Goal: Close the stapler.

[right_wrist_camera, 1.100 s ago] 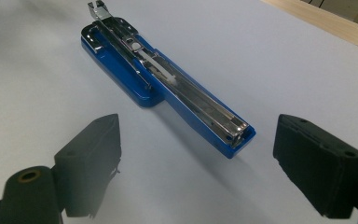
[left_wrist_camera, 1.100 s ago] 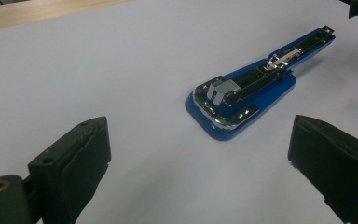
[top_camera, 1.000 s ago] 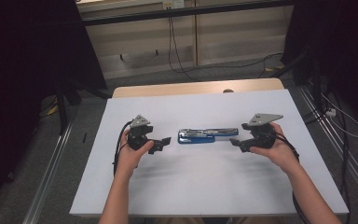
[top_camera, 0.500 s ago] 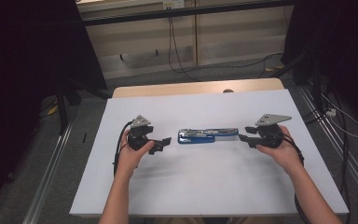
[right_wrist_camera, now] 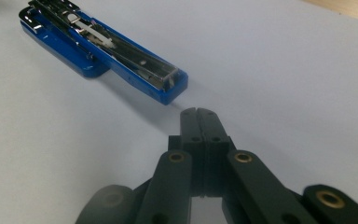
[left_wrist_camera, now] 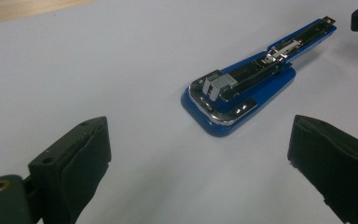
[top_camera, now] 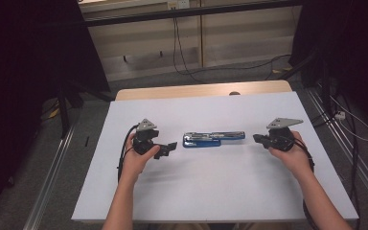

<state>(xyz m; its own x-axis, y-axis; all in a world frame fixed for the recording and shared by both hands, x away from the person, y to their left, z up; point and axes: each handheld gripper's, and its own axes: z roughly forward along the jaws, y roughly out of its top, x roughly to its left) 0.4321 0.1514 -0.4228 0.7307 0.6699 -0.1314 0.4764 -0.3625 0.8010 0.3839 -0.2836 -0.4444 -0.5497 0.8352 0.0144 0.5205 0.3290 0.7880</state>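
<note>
High view is showing the left tongs [top_camera: 171, 147] gaping and the right tongs [top_camera: 257, 139], just closing, clenched empty beside the stapler [top_camera: 213, 139] mid-surface [top_camera: 220, 191].

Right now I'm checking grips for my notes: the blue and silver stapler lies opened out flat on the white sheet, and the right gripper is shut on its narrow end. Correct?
Not quite. The right gripper is shut on nothing: the right gripper view shows its jaws pressed together just short of the blue and silver stapler, apart from it. The stapler does lie opened out flat on the white sheet.
</note>
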